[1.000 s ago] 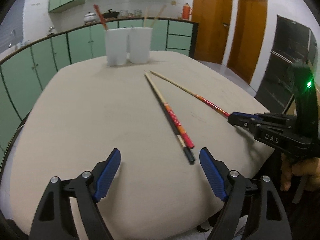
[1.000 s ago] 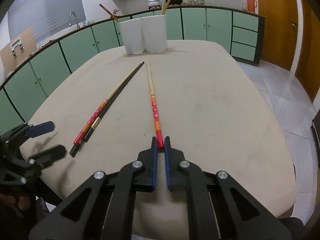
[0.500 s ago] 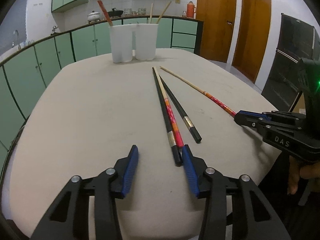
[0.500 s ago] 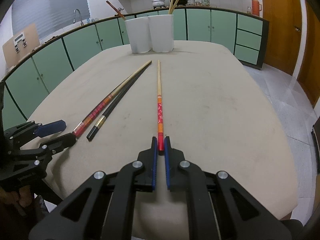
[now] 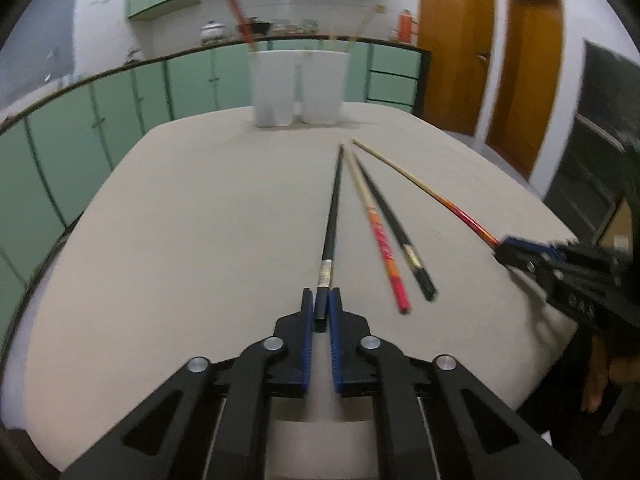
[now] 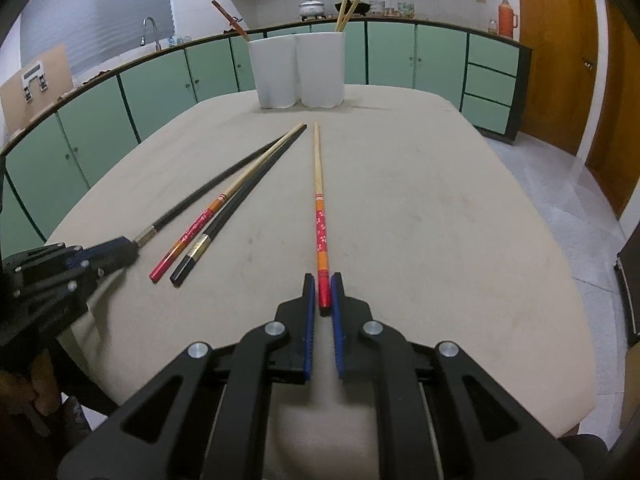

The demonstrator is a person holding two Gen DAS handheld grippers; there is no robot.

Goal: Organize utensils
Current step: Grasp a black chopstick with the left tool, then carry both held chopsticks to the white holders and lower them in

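My left gripper [image 5: 321, 307] is shut on the near end of a black chopstick [image 5: 334, 204], which points toward the far cups. My right gripper [image 6: 324, 294] is shut on the red end of a red-and-wood chopstick [image 6: 319, 184]. Between them on the beige table lie a second red-and-wood chopstick [image 5: 376, 226] and a second black chopstick [image 5: 394, 226], side by side. Two white cups stand at the far edge: the left cup [image 5: 271, 88] holds a red chopstick, the right cup [image 5: 323, 86] holds two wooden ones. The left gripper also shows in the right wrist view [image 6: 112, 252], the right gripper in the left wrist view [image 5: 520, 250].
The beige table [image 6: 420, 220] has rounded edges; its near edge is just below both grippers. Green cabinets [image 6: 160, 84] curve behind the table. Wooden doors [image 5: 452, 44] stand at the right.
My left gripper has moved forward and closed on the black chopstick, shifting it apart from the other two. My right gripper stays shut on its chopstick.
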